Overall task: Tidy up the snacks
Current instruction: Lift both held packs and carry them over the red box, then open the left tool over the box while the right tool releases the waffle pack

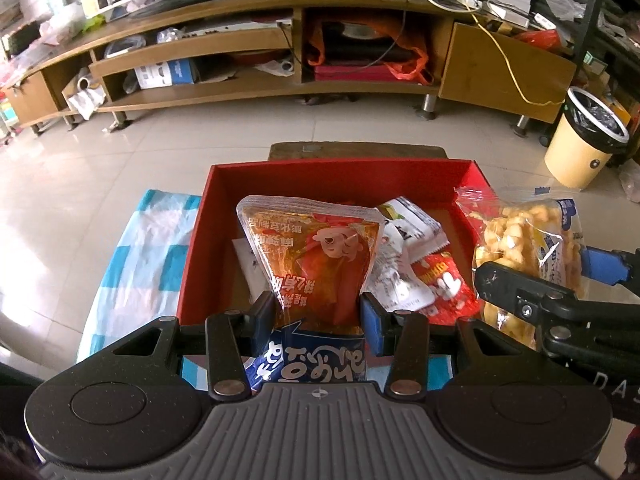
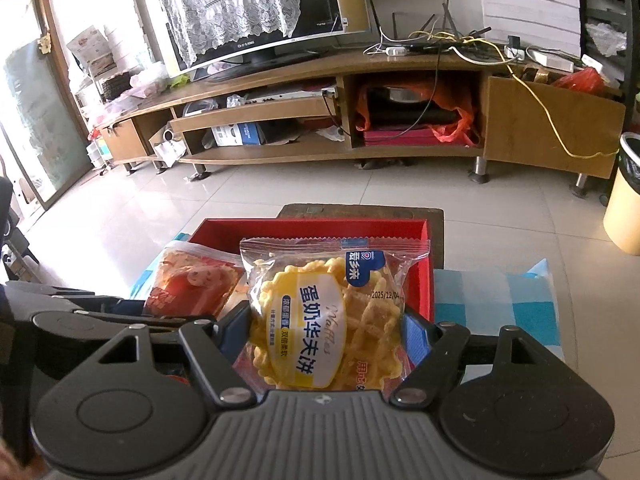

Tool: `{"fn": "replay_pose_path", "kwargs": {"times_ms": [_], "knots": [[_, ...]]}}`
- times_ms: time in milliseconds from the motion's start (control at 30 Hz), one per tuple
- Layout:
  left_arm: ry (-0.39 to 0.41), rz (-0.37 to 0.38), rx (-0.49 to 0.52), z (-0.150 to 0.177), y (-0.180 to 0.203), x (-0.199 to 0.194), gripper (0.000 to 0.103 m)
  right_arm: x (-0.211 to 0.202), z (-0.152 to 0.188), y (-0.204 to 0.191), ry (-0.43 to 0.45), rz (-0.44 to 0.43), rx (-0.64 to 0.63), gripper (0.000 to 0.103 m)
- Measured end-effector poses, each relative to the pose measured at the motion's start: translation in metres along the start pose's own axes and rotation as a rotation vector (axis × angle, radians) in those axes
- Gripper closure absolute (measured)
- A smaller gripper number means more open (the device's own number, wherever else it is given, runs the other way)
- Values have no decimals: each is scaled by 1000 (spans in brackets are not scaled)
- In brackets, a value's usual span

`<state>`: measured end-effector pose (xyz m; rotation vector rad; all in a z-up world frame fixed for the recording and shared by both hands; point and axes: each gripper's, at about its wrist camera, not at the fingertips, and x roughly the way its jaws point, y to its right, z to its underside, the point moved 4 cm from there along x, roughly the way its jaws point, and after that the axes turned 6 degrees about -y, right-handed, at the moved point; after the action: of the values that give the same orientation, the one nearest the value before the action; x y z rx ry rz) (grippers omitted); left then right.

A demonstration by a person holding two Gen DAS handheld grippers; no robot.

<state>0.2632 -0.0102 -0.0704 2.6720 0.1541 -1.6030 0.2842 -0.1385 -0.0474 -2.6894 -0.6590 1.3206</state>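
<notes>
A: Biggest worry first. I'm carrying two packets at once toward the red box (image 1: 340, 184). My left gripper (image 1: 320, 312) is clenched on the orange packet (image 1: 308, 256), pinched near its lower end, so most of the bag stands up over the box, above the snacks inside. It's slack film; if the pinch slips, it could flop short of the box onto the checked cloth (image 1: 136, 256) to the box's left.

B: And the right side?

A: My right gripper (image 2: 326, 332) is grasping the waffle packet (image 2: 320, 320) across its middle, jaws wide. It hangs over the box's near right edge. The risk there, as I judge it, is squeezing too hard and cracking the waffles.

B: Smaller things?

A: The two grippers sit close together beside the box. If I lower both together, the bags may catch on each other or on the box wall.

B: Count, please.

A: One red box. Two grippers. Two packets in hand: one orange, one waffle. Inside the box I can make out a white packet (image 1: 404, 248) and a red packet (image 1: 444, 288), one each; more may lie hidden under them. One blue-printed packet (image 1: 320, 360) sits just on the near side of the box, under my left gripper.
</notes>
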Motion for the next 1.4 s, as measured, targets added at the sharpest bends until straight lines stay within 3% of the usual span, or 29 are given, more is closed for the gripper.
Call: {"fn": "replay_pose_path", "kwargs": {"times_ms": [633, 1200, 1400], "knots": [[-39, -36, -39, -16, -11, 40, 49, 46, -8, 3, -41, 8, -8, 31], [-18, -50, -53, -26, -11, 53, 48, 71, -12, 9, -45, 18, 6, 31], [0, -77, -37, -28, -10, 55, 43, 84, -9, 11, -61, 20, 22, 31]]}}
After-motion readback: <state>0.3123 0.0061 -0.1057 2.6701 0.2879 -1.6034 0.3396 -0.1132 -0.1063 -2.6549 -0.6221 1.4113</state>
